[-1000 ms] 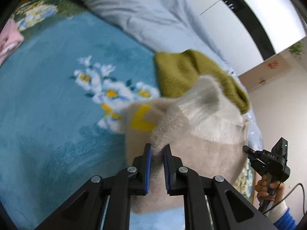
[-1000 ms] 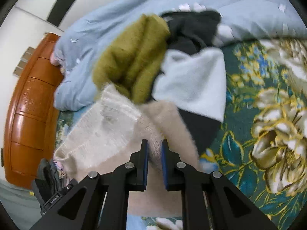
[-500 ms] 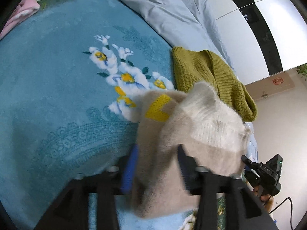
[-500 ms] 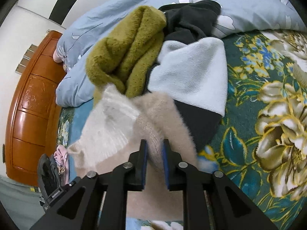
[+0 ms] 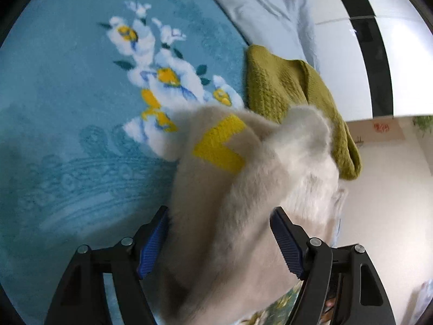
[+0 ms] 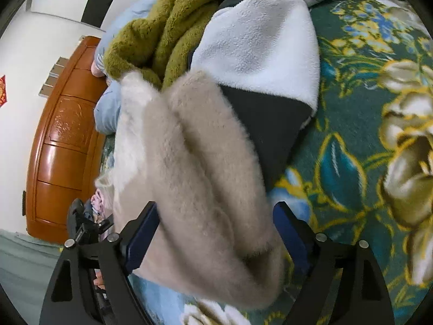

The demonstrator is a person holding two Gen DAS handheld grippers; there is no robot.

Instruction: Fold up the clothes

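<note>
A fluffy beige and cream sweater with a yellow patch lies bunched on the blue floral bedspread. My left gripper is open, its blue-padded jaws wide apart on either side of the sweater. The same sweater fills the middle of the right wrist view. My right gripper is also open, with the sweater's folds lying between its jaws. The left gripper shows at the lower left of the right wrist view.
An olive knit sweater lies just beyond the beige one, with a black and white fleece garment beside it. A pale blue duvet lies behind. A wooden headboard stands at the left. The bedspread has a green floral part.
Both grippers have opened and let go of the beige sweater, the left one first. The sweater has dropped into a bunched heap between the jaws.
</note>
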